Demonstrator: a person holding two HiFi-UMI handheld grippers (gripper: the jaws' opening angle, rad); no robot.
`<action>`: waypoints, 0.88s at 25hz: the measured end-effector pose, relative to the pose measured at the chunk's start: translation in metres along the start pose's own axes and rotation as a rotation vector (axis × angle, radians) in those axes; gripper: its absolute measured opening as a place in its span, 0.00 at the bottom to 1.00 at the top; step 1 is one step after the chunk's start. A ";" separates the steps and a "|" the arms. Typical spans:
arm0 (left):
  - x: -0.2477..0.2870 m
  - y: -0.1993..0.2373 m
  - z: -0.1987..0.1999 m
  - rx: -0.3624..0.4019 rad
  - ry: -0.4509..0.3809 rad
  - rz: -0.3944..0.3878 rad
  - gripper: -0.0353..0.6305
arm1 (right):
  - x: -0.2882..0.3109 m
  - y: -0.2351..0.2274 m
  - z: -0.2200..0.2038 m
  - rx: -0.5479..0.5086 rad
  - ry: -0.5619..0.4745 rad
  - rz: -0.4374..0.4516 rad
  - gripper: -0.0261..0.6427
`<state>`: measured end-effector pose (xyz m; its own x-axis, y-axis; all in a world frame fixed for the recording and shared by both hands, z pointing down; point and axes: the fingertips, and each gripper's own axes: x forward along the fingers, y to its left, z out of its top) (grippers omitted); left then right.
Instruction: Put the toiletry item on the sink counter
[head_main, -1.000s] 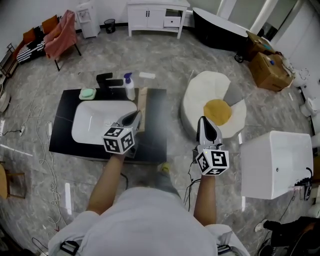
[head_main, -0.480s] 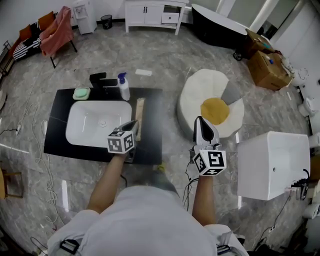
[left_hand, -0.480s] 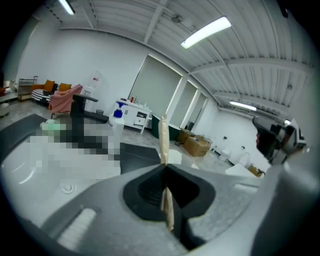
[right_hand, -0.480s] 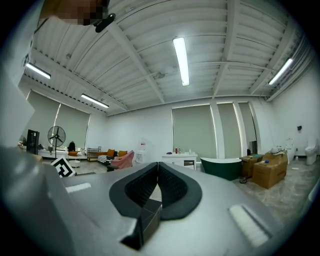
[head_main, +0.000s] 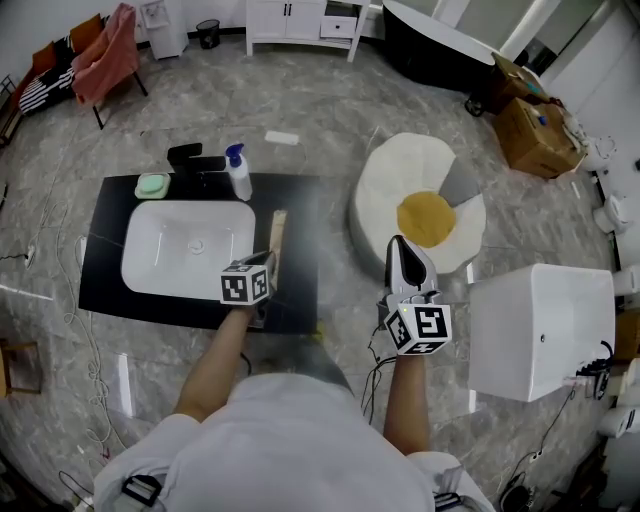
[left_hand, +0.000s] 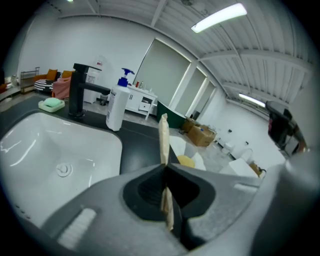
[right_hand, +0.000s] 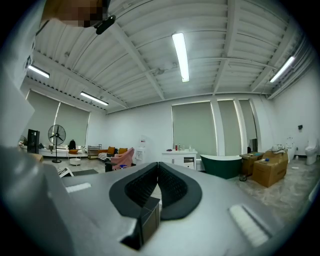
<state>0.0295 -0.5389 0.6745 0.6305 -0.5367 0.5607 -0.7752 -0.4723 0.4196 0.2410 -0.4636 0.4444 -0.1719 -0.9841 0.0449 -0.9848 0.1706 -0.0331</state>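
My left gripper (head_main: 264, 262) is shut on a thin, flat beige toiletry item (head_main: 277, 235), which sticks out past the jaws over the black sink counter (head_main: 300, 285), just right of the white basin (head_main: 185, 250). In the left gripper view the item (left_hand: 163, 142) stands on edge, pinched between the closed jaws of that gripper (left_hand: 165, 167). Off the counter to the right, my right gripper (head_main: 403, 248) is shut with nothing in it. Its own view shows the gripper (right_hand: 158, 165) aimed at the far wall and ceiling.
A black faucet (head_main: 195, 158), a white pump bottle (head_main: 238, 175) and a green soap dish (head_main: 152, 185) stand along the counter's back edge. A white and yellow floor cushion (head_main: 420, 210) lies to the right, and a white box (head_main: 540, 330) further right. Cables run across the floor at the left.
The head camera has shifted, so the counter sits a little further left in the picture. My left gripper still holds the beige item beside the basin's right edge. The right gripper has barely moved.
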 end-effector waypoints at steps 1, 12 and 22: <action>0.004 0.003 -0.003 -0.003 0.009 0.004 0.06 | 0.002 0.000 -0.002 0.000 0.003 0.002 0.05; 0.035 0.020 -0.018 -0.023 0.077 0.042 0.06 | 0.011 -0.017 -0.014 -0.001 0.037 -0.009 0.05; 0.036 0.025 -0.017 0.006 0.075 0.051 0.18 | 0.005 -0.021 -0.018 -0.002 0.043 -0.024 0.05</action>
<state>0.0321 -0.5582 0.7171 0.5856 -0.5064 0.6330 -0.8056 -0.4501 0.3853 0.2608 -0.4713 0.4631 -0.1495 -0.9848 0.0889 -0.9886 0.1474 -0.0296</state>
